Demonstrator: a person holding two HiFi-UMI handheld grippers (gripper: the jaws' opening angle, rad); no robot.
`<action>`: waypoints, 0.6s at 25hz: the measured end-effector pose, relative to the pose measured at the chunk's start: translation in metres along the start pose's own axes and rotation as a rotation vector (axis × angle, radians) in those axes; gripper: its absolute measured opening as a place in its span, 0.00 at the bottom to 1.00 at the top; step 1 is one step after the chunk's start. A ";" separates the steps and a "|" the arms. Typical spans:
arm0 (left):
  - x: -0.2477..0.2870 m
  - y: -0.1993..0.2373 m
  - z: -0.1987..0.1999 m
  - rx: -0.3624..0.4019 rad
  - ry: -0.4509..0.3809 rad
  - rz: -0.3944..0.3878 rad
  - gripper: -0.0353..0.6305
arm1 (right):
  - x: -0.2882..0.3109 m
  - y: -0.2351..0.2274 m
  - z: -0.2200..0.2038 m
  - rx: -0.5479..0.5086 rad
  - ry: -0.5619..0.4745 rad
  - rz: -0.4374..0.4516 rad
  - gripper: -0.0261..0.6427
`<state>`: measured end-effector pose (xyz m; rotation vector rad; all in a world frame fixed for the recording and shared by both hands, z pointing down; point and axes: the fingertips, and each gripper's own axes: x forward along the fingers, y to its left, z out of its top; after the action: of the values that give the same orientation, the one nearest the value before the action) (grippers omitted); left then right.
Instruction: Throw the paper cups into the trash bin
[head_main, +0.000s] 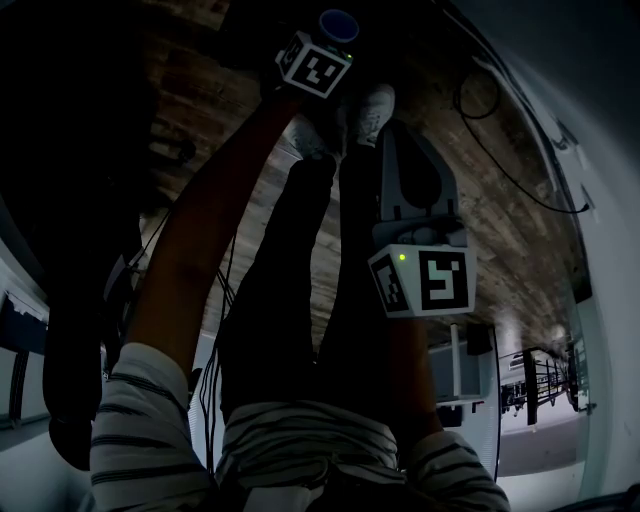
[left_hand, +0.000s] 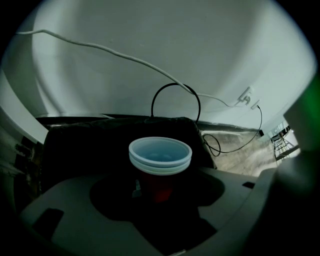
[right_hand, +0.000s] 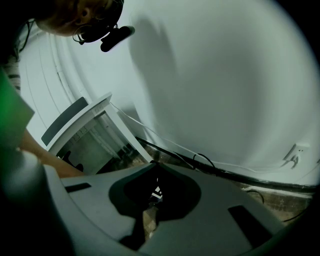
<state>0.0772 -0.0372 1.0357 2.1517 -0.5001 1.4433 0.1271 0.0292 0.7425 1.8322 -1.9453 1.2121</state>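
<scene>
Left tongs (left_hand: 160, 189): gripping stacked cups (left_hand: 160, 156)
Cups: two rims counted; lower walls lost in shadow
Right tongs (right_hand: 152, 199): closed together, nothing between

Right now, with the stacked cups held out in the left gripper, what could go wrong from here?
1. The left gripper pinches only the red base of the stacked cups. Two rims show, so the inner cup could slip out when tipped.
2. The dark mass behind them is probably the bin, but its opening is unclear, so a drop might miss.
3. A loose cable on the floor nearby is a trip hazard.
</scene>
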 end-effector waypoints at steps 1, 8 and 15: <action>0.001 0.000 0.000 0.007 0.002 0.000 0.51 | 0.000 0.001 -0.001 0.000 0.001 0.002 0.07; 0.014 -0.005 -0.002 0.015 0.043 -0.005 0.51 | -0.001 -0.007 -0.004 0.006 0.005 0.000 0.07; 0.024 -0.003 -0.003 0.030 0.076 -0.013 0.51 | -0.002 -0.015 -0.006 0.012 0.009 -0.016 0.07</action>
<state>0.0856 -0.0330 1.0583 2.1106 -0.4390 1.5286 0.1391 0.0359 0.7511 1.8418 -1.9191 1.2279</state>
